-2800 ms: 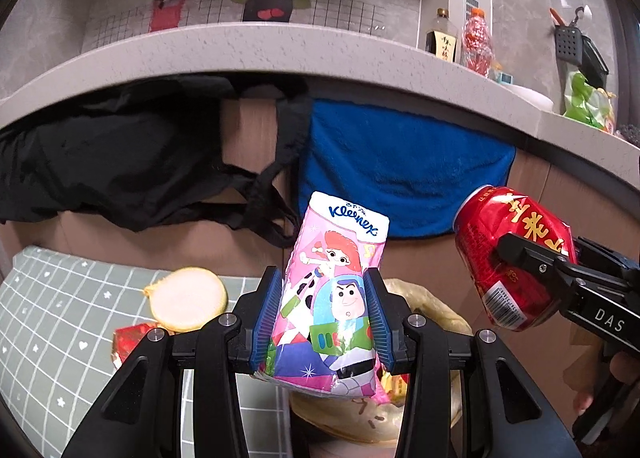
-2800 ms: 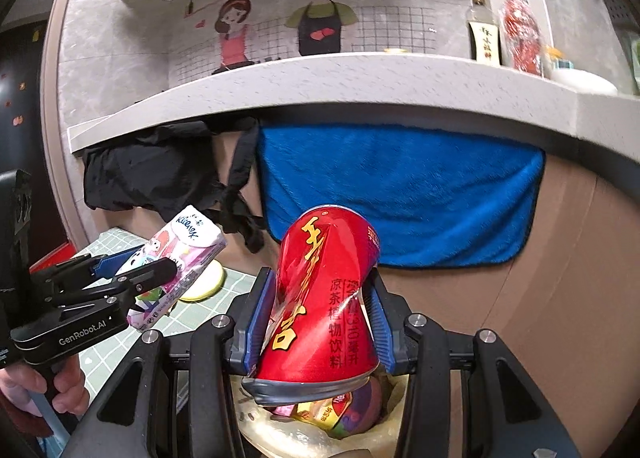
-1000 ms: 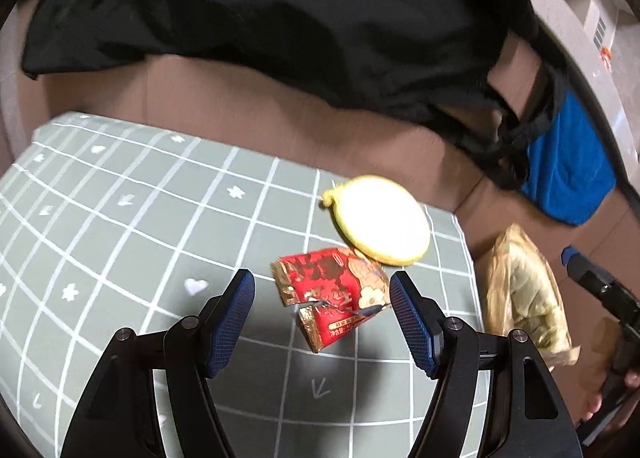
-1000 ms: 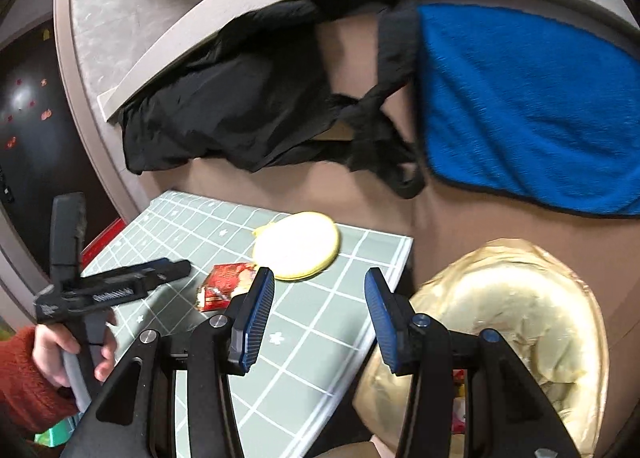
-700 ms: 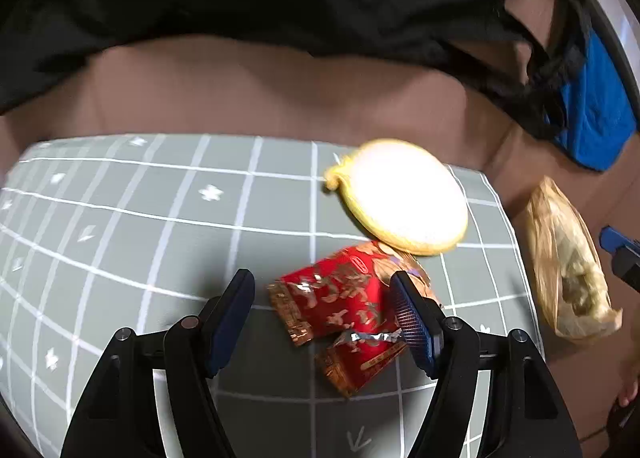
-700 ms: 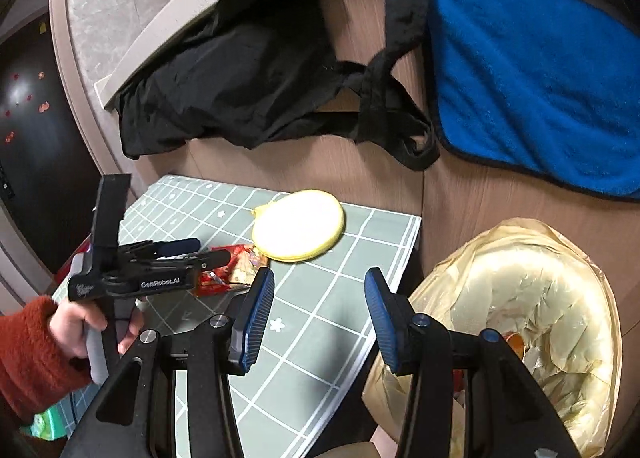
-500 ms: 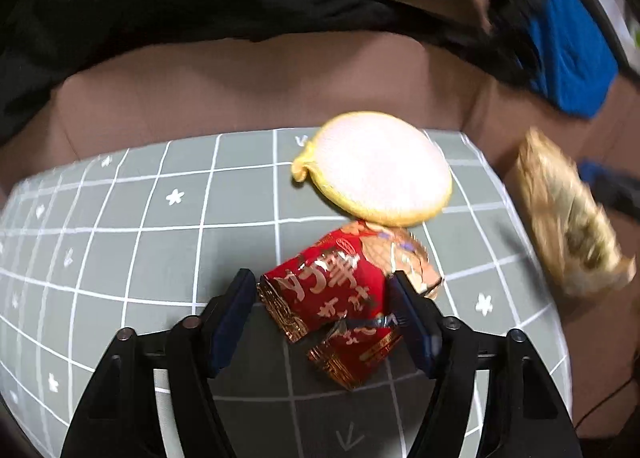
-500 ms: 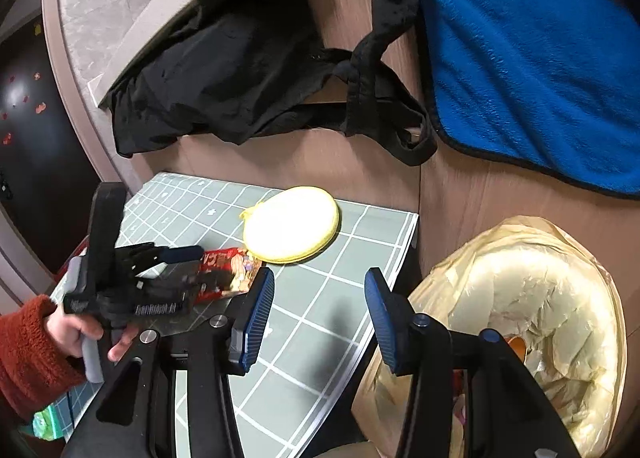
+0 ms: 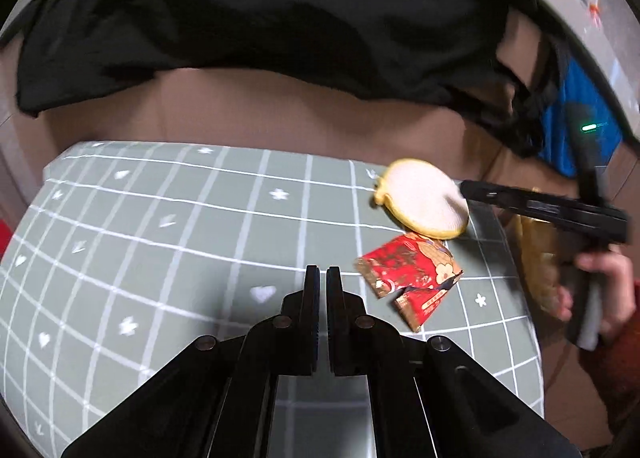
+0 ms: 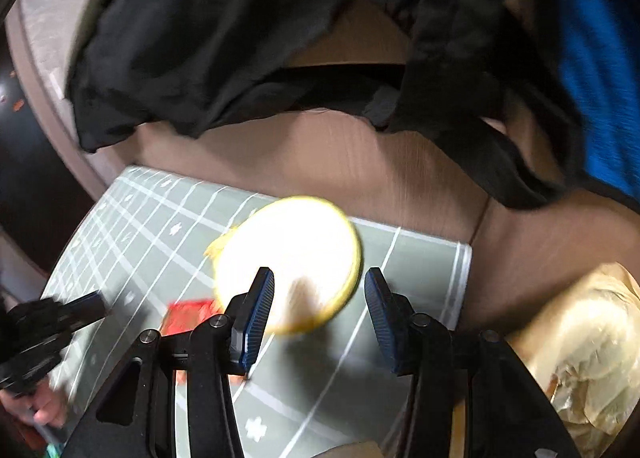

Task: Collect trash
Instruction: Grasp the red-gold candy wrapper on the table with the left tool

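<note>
Left gripper (image 9: pixel 323 272) sits clenched on nothing beside the red wrapper (image 9: pixel 409 273), while the right gripper (image 10: pixel 318 308) gapes over the blurred yellow disc (image 10: pixel 288 258).

Our left gripper (image 9: pixel 323 272): jaws closed together, empty, angled downward. Our right gripper (image 10: pixel 318 292): jaws apart, angled downward.

Left gripper (image 9: pixel 323 272) closed, empty — red wrapper (image 9: pixel 408 280) lies beside it (on the mat).
</note>
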Demonstrator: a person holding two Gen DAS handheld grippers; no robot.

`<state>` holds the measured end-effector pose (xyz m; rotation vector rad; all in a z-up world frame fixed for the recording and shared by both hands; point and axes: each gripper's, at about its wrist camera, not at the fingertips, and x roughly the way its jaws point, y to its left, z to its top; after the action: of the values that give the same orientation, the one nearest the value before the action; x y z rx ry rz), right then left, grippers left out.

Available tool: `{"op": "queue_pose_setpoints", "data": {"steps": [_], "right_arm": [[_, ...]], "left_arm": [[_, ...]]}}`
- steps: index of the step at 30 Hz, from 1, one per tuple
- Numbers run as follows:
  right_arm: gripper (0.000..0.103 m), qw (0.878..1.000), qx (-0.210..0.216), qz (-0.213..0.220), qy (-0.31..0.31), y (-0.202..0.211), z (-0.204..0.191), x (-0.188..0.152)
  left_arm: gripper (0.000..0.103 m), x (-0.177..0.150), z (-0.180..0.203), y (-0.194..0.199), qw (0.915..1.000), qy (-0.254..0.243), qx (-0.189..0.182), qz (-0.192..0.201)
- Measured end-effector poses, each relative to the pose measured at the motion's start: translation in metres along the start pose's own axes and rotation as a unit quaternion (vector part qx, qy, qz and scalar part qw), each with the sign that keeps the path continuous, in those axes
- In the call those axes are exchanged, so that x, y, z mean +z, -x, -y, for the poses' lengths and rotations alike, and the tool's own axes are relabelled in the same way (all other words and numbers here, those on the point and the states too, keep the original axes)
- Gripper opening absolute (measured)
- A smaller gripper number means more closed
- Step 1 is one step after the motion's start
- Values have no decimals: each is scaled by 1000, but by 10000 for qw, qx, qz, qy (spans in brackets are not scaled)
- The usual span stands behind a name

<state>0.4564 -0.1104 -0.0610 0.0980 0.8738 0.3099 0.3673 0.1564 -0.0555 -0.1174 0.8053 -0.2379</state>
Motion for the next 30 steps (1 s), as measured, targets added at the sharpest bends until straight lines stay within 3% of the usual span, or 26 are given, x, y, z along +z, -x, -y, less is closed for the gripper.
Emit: {"op": "queue_pose_setpoints", "data": {"steps": [7,9,10,11,15,20,22,24,26,27,30], "right_arm": [[46,9975,130,-307,-621,-41,21,12],[34,9968,362,-207,-688,-40,20,9],[19,9962,519,-220,-659,-38,15,9],[16,9963,572,-197,-605,-36,11,9],[13,9965,829,35,12,-7,-33,9],[13,9882,1396,150,614,29,-93,4],[13,9868,1382,142,830,34,-113,-2],[14,9869,1317,104,922,34,-124,-7],[20,9899,1104,1,893,28,-121,-8],[22,9912,1004,-49,859,26,-112,-10],[22,9943,826,-128,665,23,-93,-14]], "left_arm": [[5,-11,-49,47,9983,524,-176,199],[6,-15,-61,54,9974,678,-149,202],[6,-17,-65,55,9971,720,-119,192],[6,-20,-71,58,9968,773,-75,186],[6,-28,-81,56,9959,893,-30,142],[6,-40,-86,66,9950,978,-78,173],[7,-44,-88,69,9947,1012,-72,186],[16,-47,-87,71,9946,1020,-118,175],[26,-47,-82,68,9950,947,-269,138],[35,-48,-79,67,9953,892,-362,135],[47,-45,-62,55,9958,533,-744,79]]}}
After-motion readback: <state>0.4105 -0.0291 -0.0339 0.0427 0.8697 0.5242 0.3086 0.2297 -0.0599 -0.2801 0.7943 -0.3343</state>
